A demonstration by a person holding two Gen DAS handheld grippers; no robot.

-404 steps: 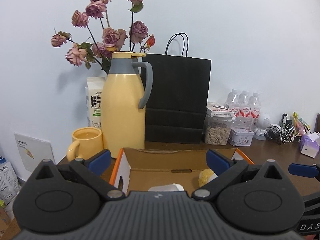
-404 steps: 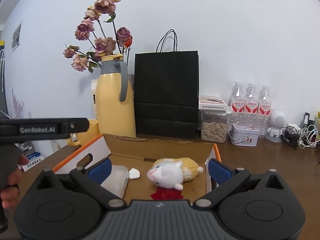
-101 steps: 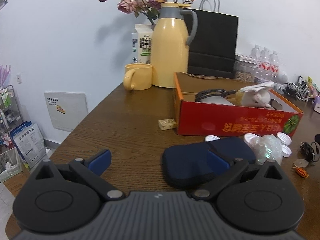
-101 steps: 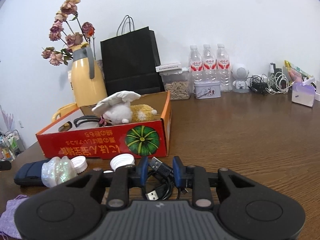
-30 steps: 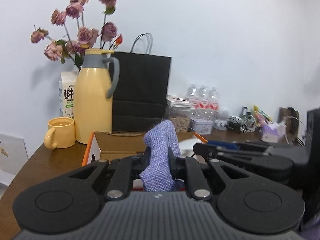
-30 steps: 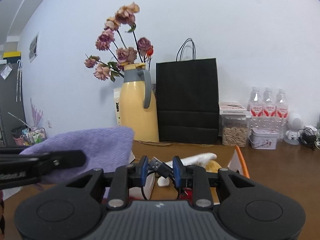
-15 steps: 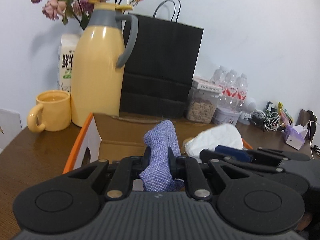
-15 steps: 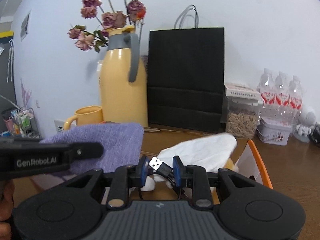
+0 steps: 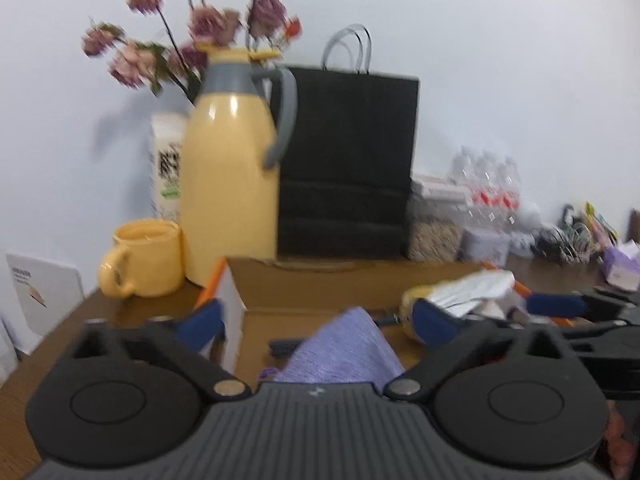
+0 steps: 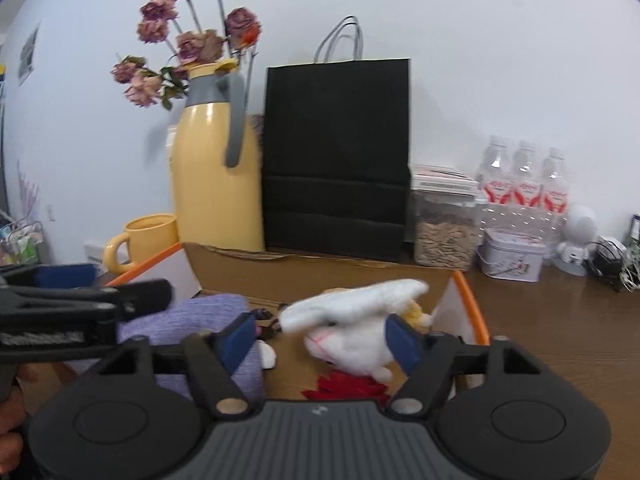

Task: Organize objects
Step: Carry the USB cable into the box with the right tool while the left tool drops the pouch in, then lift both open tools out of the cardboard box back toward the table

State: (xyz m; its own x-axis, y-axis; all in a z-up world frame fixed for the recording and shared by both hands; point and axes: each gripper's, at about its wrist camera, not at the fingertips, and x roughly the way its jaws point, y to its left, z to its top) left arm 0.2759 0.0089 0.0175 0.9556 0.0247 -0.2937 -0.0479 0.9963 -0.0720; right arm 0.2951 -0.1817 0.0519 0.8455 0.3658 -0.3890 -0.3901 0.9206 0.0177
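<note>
Both claws were hovering over the near end of the cardboard box [image 10: 320,276], and both were mid-opening with nothing pinched. The left claw [image 9: 316,322] had its blue pads spread wide, and the purple knit cloth [image 9: 344,354] sat loose between them, not pressed by either pad, dropping into the box. The right claw [image 10: 320,338] had its jaws parting too; the white plush toy [image 10: 352,332] showed in the gap between them but wasn't gripped, it was just lying in the box on something red. From the right wrist view the purple cloth was bunched at the left side of the box, just beside the plush, with a bit of dark cable [image 10: 266,320] between the two, though too blurry to say much more.

Past the box, on the brown wooden counter [image 10: 560,320], there was a yellow mug [image 9: 142,258] next to a tall yellow thermos jug [image 9: 230,168], dried pink roses [image 9: 200,24] poking up behind it, and a milk carton [image 9: 166,168] tucked at the back. A black paper bag [image 10: 336,152] stood right behind the box, then a jar of seeds [image 10: 444,228], a small tin [image 10: 512,260] and three water bottles [image 10: 524,184] against the white wall
</note>
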